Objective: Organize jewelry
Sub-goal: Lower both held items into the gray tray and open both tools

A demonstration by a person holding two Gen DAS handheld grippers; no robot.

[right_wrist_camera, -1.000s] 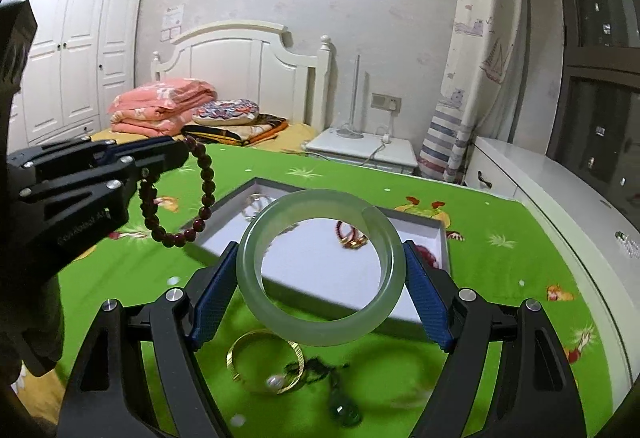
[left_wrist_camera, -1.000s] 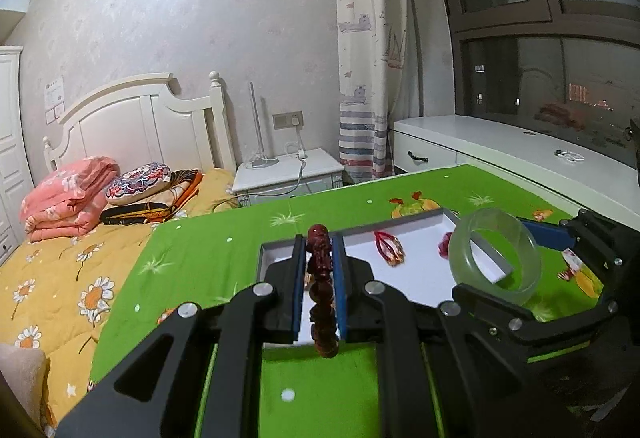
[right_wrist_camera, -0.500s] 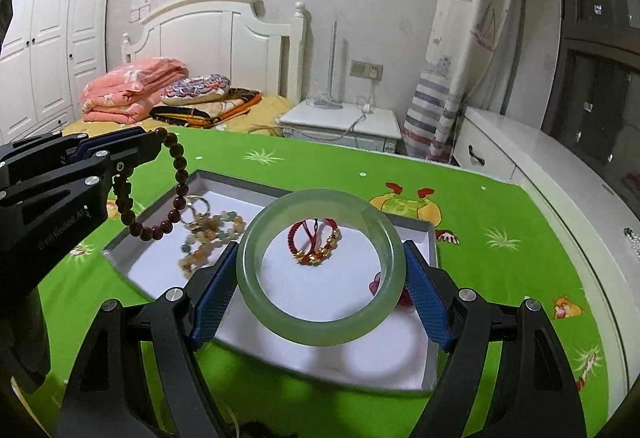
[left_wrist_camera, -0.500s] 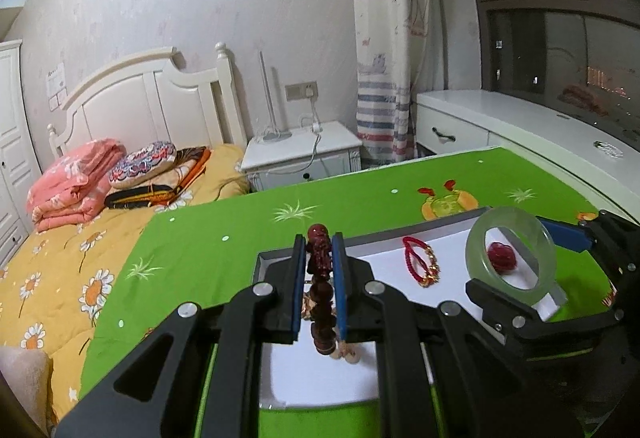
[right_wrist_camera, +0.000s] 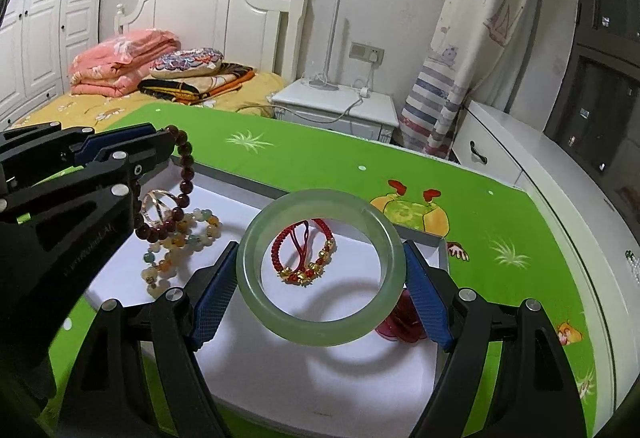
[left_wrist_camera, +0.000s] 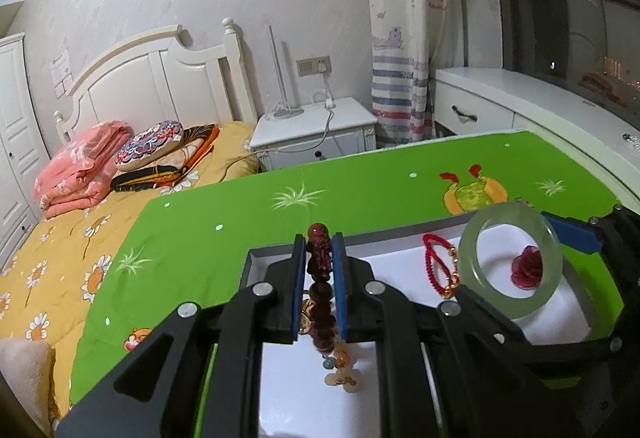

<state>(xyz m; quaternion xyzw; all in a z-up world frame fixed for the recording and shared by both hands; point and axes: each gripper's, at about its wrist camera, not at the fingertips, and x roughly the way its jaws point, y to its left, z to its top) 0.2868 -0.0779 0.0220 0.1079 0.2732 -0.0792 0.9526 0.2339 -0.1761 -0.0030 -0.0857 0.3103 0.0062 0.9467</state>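
Left hand-held gripper (left_wrist_camera: 320, 270) is clamped tight on a dark red bead bracelet (left_wrist_camera: 320, 290), jaws nearly together with the top beads pinched between the blue pads and the rest of the loop dangling just over the near-left part of the tray (right_wrist_camera: 224, 174). Right hand-held gripper (right_wrist_camera: 320, 286) has its jaws spread wide, but they're gripping a pale green jade bangle (right_wrist_camera: 320, 270) by its outer edge, one pad on each side, with the bangle hovering over the middle of the tray and tilted toward the camera. Tray is a shallow grey-rimmed box with a white floor, sitting on a table (right_wrist_camera: 304, 154) covered in a bright green cartoon cloth. Already lying in the tray: a gold ring-type bangle (right_wrist_camera: 158, 204) and a pastel bead string (right_wrist_camera: 180, 246) on the left, under the hanging bracelet; a red cord bracelet with gold beads (right_wrist_camera: 304, 254) in the centre, seen right through the jade bangle from the right wrist view; and a dark red rose-shaped piece (left_wrist_camera: 528, 270) toward the right, though it's half hidden behind the pad so I can't be sure what it is. Both grippers are side by side over the tray, left one at the left end. Behind the table there's a bed (left_wrist_camera: 60, 246) and a white nightstand (left_wrist_camera: 312, 122).
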